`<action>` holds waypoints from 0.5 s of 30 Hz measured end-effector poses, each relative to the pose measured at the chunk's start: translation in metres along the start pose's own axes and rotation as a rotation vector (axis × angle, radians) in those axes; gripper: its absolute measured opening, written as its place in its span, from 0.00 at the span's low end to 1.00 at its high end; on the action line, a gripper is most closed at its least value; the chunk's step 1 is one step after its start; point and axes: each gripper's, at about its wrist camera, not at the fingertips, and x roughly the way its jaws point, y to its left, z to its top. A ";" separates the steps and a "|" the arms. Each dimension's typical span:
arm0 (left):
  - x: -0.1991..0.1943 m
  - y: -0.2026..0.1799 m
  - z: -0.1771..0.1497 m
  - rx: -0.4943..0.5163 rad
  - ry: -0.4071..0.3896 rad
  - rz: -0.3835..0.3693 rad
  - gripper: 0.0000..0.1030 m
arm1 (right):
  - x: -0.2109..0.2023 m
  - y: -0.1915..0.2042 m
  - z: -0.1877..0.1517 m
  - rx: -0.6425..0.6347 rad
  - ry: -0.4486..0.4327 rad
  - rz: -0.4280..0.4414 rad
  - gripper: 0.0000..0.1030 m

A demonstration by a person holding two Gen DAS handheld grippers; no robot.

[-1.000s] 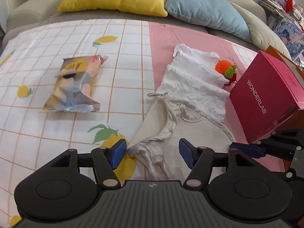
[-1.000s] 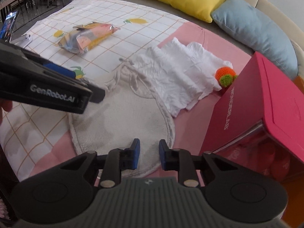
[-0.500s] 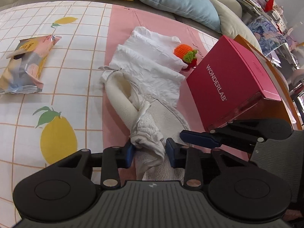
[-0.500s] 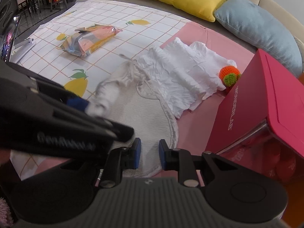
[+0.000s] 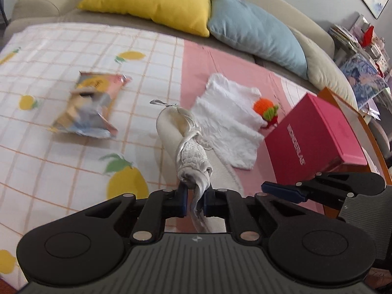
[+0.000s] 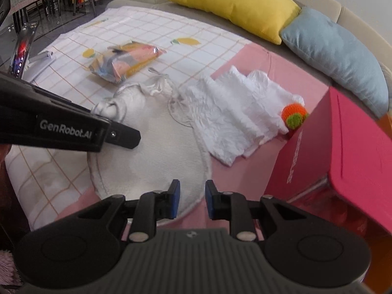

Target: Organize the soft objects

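Note:
My left gripper [image 5: 195,199] is shut on a bunched corner of a cream fleece cloth [image 5: 189,155] and lifts it off the bedspread. The same cloth [image 6: 156,152] lies spread under my right gripper [image 6: 192,197], which hovers over its near edge, open a little and empty. The left gripper [image 6: 73,128] shows at the left of the right wrist view. A crinkled white cloth [image 5: 230,122] [image 6: 235,115] lies beyond, with an orange and green crocheted ball [image 5: 265,107] [image 6: 294,116] at its right end.
A snack bag [image 5: 88,107] [image 6: 125,60] lies on the lemon-print bedspread [image 5: 61,159] to the left. A red WONDERLAB box [image 5: 316,137] [image 6: 343,152] stands on the right. Yellow [image 5: 152,2] and blue [image 5: 257,29] pillows line the back.
My left gripper closed on the fleece cloth's corner and has raised it, pulling the cloth into a twisted strand. The right gripper has stayed over the cloth's near edge.

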 end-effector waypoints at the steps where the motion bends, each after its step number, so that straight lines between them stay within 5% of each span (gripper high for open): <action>1: -0.004 0.000 0.002 0.006 -0.016 0.016 0.12 | -0.002 0.001 0.004 -0.016 -0.015 -0.006 0.25; 7: -0.007 0.008 0.010 0.019 -0.061 0.108 0.12 | 0.009 0.004 0.028 -0.089 -0.052 -0.048 0.41; 13: -0.003 0.017 0.009 -0.001 -0.066 0.113 0.12 | 0.040 -0.007 0.051 -0.073 -0.076 -0.092 0.56; 15: -0.001 0.018 0.009 0.003 -0.064 0.111 0.12 | 0.050 -0.011 0.057 -0.054 -0.087 -0.110 0.72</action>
